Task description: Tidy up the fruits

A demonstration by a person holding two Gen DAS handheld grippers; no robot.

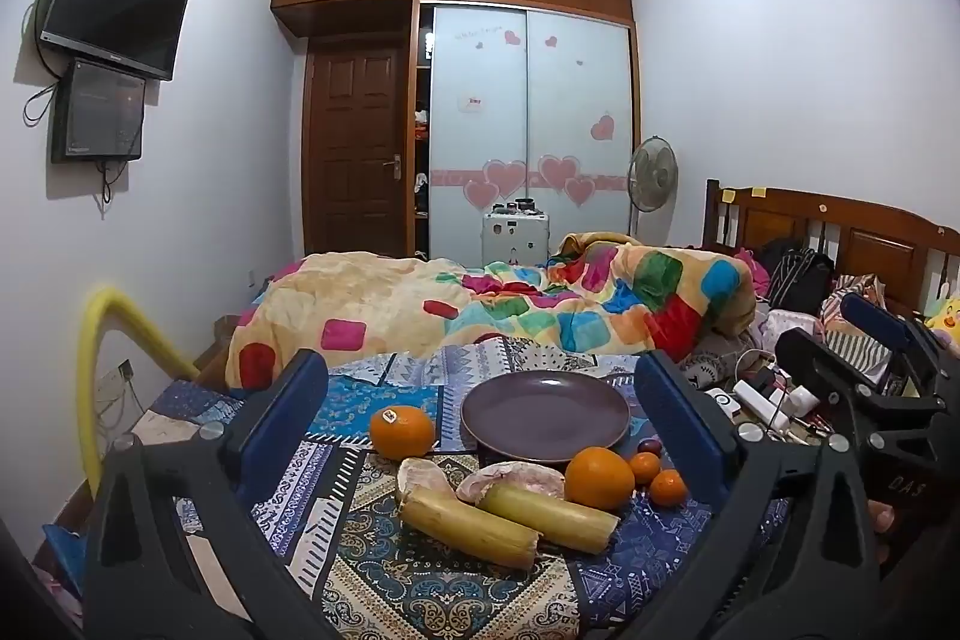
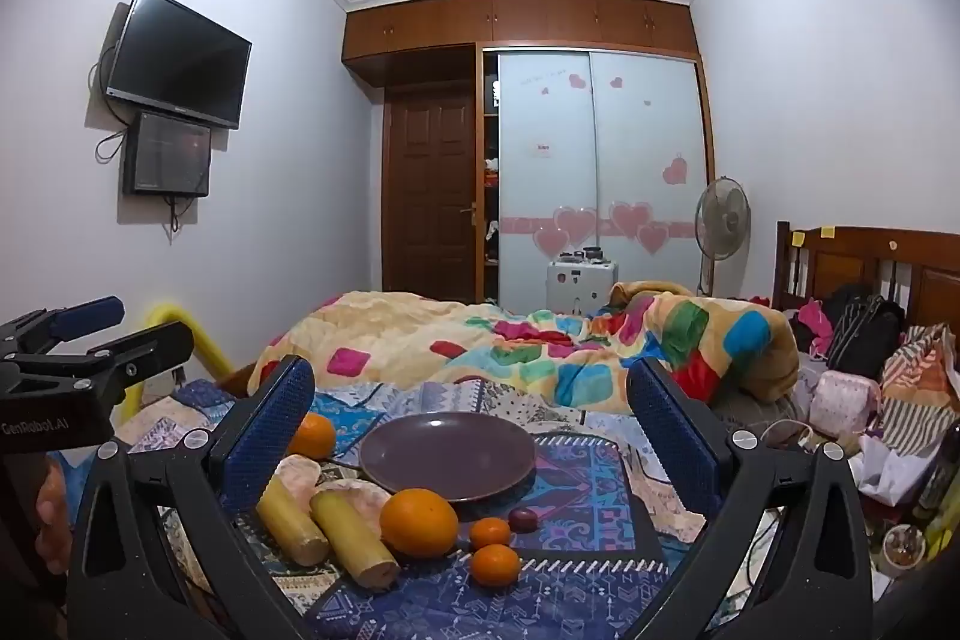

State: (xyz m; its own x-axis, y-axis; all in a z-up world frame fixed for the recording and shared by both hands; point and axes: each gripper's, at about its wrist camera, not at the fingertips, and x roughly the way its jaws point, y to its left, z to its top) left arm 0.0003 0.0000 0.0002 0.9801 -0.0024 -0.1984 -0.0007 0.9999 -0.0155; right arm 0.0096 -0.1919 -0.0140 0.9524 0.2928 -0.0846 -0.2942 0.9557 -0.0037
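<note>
An empty purple plate (image 1: 545,415) (image 2: 447,454) lies on a patterned blue cloth on the bed. In front of it lie two yellow sugarcane pieces (image 1: 468,523) (image 2: 351,535), two peeled pomelo segments (image 1: 510,478), a big orange (image 1: 599,478) (image 2: 419,522), two small tangerines (image 1: 667,487) (image 2: 495,564) and a dark plum (image 1: 649,445) (image 2: 523,519). Another orange (image 1: 401,431) (image 2: 312,436) sits left of the plate. My left gripper (image 1: 480,436) is open and empty above the fruit. My right gripper (image 2: 468,448) is open and empty, also over the fruit.
A colourful quilt (image 1: 480,310) is heaped behind the cloth. Bags, cables and clutter (image 1: 780,400) lie at the right by the wooden headboard (image 2: 870,268). A yellow padded rail (image 1: 96,370) stands at the left bed edge. A wardrobe and fan stand far back.
</note>
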